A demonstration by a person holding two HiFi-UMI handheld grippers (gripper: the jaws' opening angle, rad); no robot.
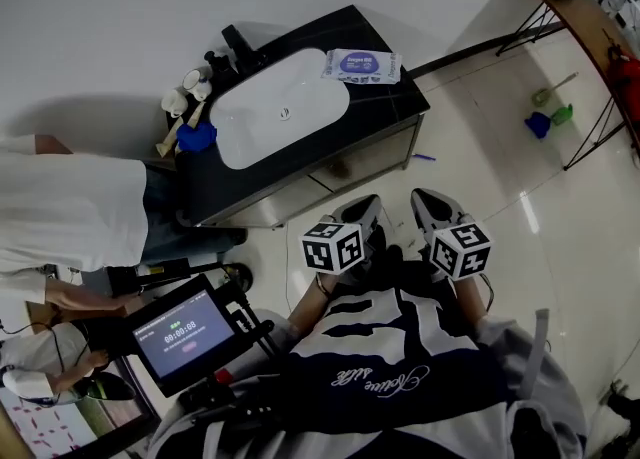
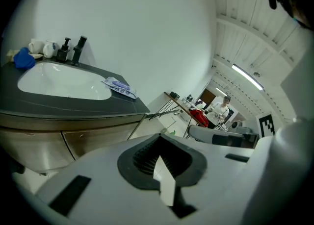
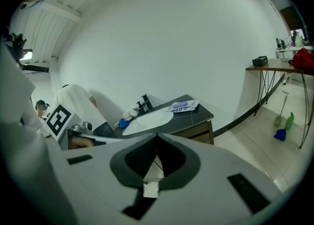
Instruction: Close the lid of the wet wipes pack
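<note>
The wet wipes pack is white with a purple oval label and lies flat on the right end of the dark counter, beside the white sink basin. It also shows small in the left gripper view, wet wipes pack, and in the right gripper view, wet wipes pack. Its lid is too small to judge. My left gripper and right gripper hang side by side over the floor, well short of the counter. Both are shut with nothing in them: left gripper, right gripper.
A black faucet, small cups and a blue cloth sit at the basin's left. A person in white stands at the left by a screen on a stand. A wooden side table and cleaning items stand at the right.
</note>
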